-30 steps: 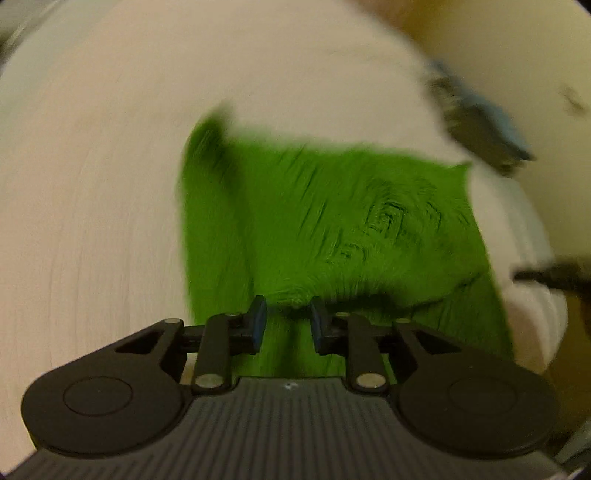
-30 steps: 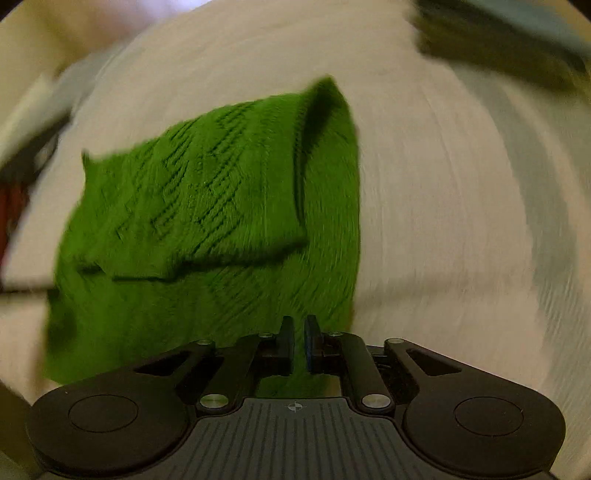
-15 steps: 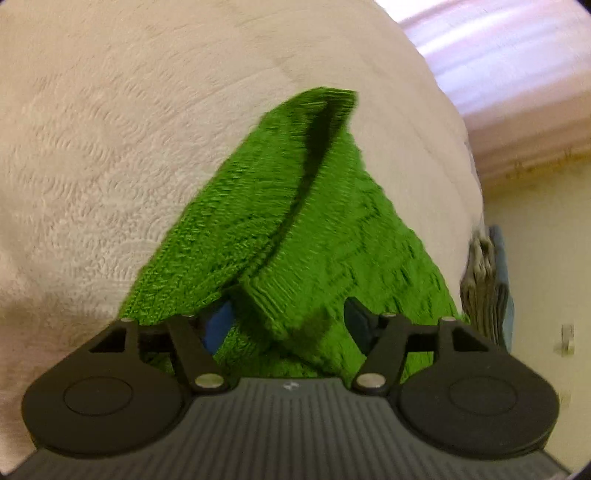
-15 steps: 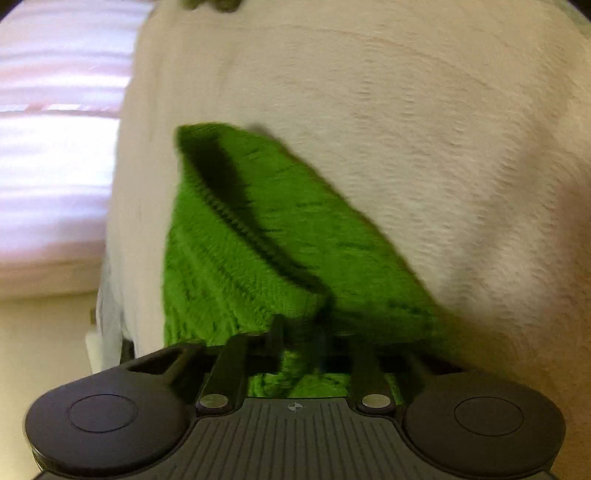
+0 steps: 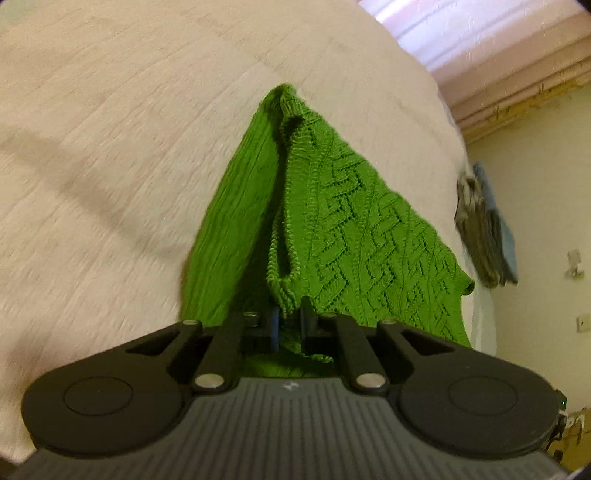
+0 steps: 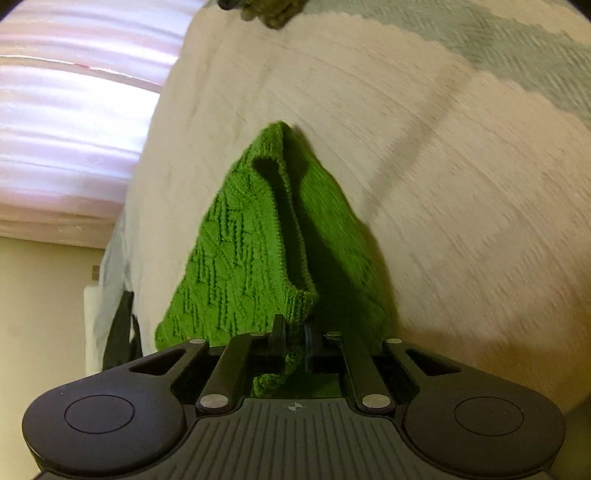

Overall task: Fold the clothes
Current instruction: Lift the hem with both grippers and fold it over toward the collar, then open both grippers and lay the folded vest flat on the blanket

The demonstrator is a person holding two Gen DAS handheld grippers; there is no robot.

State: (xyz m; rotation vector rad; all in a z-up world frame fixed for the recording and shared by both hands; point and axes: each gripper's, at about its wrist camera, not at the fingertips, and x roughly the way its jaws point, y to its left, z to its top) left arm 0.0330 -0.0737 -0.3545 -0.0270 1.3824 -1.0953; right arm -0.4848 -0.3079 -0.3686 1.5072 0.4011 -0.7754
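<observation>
A green knitted garment (image 5: 354, 229) with a raised geometric pattern is held up off a cream bedspread (image 5: 110, 147). My left gripper (image 5: 288, 317) is shut on one corner of its ribbed edge. In the right wrist view the same green knit (image 6: 236, 258) stretches away from my right gripper (image 6: 294, 334), which is shut on the opposite corner. The cloth is doubled over, with a dark gap between its two layers. Its far fold rests on the bedspread (image 6: 424, 166).
A stack of folded dark and blue clothes (image 5: 484, 236) lies at the bed's right edge, and another dark heap (image 6: 266, 9) sits at the top of the right wrist view. Pink curtains (image 6: 66, 110) and a cream wall (image 5: 535, 184) lie beyond the bed. A black object (image 6: 120, 332) hangs beside the bed.
Both grippers swung round to the garment's near corners. The left closed on its corner, having been open half a second ago. The knit now hangs lifted and stretched between them.
</observation>
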